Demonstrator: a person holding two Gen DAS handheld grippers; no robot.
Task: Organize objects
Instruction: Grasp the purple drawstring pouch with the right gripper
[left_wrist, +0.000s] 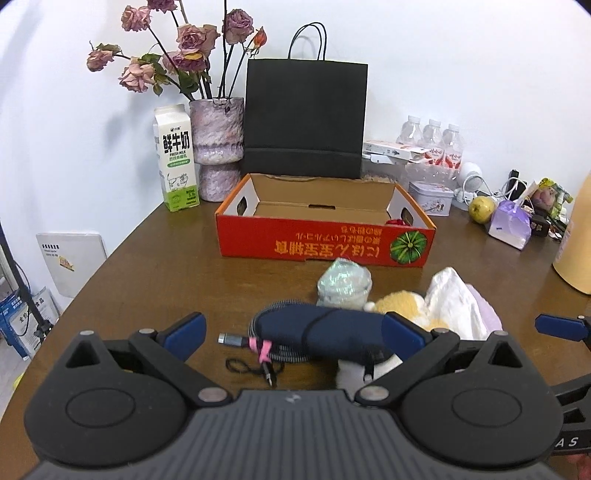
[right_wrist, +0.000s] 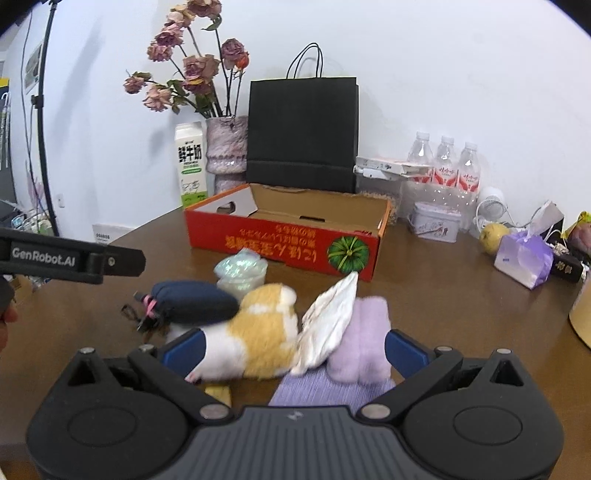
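Observation:
An open red cardboard box stands mid-table, with a small red thing in its right corner. My left gripper is open low over the table. A navy pouch lies between its fingers, on top of a coiled cable with a pink tie. My right gripper is open around an orange and white plush toy, a white cloth and a fuzzy purple item. An iridescent small pot sits just before the box.
Along the back wall stand a milk carton, a vase of dried roses, a black paper bag and water bottles. A tin, a yellow-green fruit and a purple packet crowd the right side.

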